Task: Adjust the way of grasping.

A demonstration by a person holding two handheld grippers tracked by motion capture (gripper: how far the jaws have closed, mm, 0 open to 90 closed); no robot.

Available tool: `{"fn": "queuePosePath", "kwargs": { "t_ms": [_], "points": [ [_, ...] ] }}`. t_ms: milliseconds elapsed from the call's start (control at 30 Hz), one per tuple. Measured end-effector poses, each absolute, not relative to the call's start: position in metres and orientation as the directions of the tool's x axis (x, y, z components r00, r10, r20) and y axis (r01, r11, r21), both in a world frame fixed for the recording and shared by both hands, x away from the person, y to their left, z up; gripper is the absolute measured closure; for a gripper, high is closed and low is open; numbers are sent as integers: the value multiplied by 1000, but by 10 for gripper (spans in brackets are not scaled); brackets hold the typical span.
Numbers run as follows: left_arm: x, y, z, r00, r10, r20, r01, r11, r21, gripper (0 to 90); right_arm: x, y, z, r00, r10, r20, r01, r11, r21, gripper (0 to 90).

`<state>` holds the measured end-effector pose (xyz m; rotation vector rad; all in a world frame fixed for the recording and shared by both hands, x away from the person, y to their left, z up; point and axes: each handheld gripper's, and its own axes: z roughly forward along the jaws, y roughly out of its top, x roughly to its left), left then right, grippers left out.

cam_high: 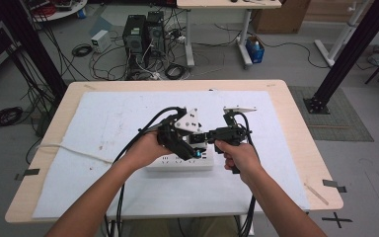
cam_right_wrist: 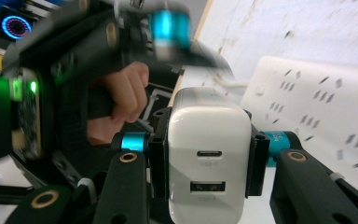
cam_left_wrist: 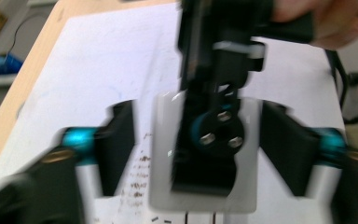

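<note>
The right gripper [cam_right_wrist: 205, 161] pinched the white charger [cam_right_wrist: 209, 140] flat-sided, keeping it steady above the power strip [cam_high: 180, 162]; the left gripper [cam_left_wrist: 196, 154] straddled that strip, jaws spread, seemingly steadying it.

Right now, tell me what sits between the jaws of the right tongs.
A white USB charger, clamped on both sides by the right tongs, its ports facing the camera; the right gripper view shows it.

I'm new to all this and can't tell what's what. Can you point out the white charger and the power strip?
charger [cam_right_wrist: 209, 135]: right gripper view, its white front face above the ports.
power strip [cam_right_wrist: 317, 100]: right gripper view, its socket-covered top.
</note>
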<state>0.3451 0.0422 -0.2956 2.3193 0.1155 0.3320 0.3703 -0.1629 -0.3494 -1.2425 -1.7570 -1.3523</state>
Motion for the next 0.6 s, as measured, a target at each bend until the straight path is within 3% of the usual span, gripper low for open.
{"fn": "queuePosePath", "kwargs": {
  "t_ms": [133, 267, 300, 333, 500, 600],
  "points": [
    [348, 54, -297, 960, 222, 168, 35, -694, 719, 218, 369, -174, -346, -453, 369, 811, 880, 38, 474, 621],
    [352, 73, -299, 956, 268, 120, 109, -705, 701, 206, 366, -185, -341, -537, 494, 684, 815, 95, 571, 621],
    [352, 79, -299, 949, 292, 121, 132, -712, 690, 207, 365, -191, -338, -578, 547, 606, 776, 137, 616, 621],
    [354, 86, -299, 943, 314, 114, 158, -718, 678, 207, 365, -191, -338, -578, 547, 606, 776, 137, 616, 621],
    [362, 126, -300, 904, 420, 74, 298, -746, 596, 206, 363, -208, -329, -680, 648, 343, 667, 350, 658, 621],
    [369, 153, -295, 876, 476, 81, 358, -753, 552, 206, 363, -211, -324, -698, 657, 285, 644, 402, 650, 621]
  ]
}}
